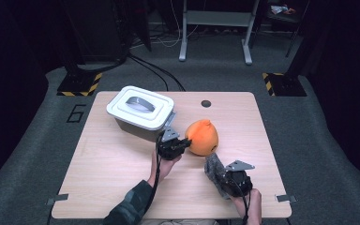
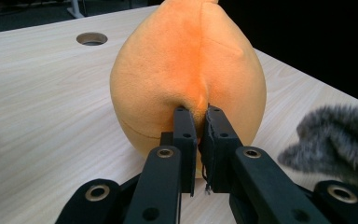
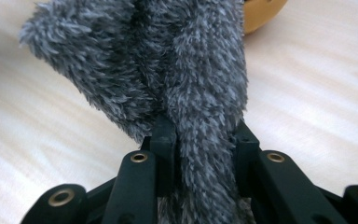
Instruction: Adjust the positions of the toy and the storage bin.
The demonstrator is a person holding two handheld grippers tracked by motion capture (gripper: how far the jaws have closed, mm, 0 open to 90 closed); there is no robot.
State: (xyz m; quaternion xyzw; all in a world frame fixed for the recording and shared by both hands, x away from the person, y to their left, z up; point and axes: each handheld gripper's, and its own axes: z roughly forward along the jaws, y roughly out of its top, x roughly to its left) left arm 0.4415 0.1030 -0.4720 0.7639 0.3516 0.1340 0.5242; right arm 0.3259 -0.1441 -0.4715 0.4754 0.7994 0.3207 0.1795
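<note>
An orange plush fruit (image 1: 202, 137) with a small tip on top rests on the wooden table (image 1: 122, 164), right of centre. My left gripper (image 1: 183, 142) comes at it from the left and is shut on a pinch of its fabric; in the left gripper view the plush fruit (image 2: 186, 60) bulges just beyond the jaws of that gripper (image 2: 196, 122), which nip a fold. A grey furry plush piece (image 1: 212, 166) is held just above the table near the front right. My right gripper (image 3: 203, 133) is shut on the grey fur (image 3: 168, 60), which stands up between the jaws.
A grey lidded box (image 1: 140, 111) with a handle on its white lid stands at the back left of the table, close behind my left gripper. A round cable hole (image 1: 206, 103) lies near the far edge. Bare wood spreads at the front left.
</note>
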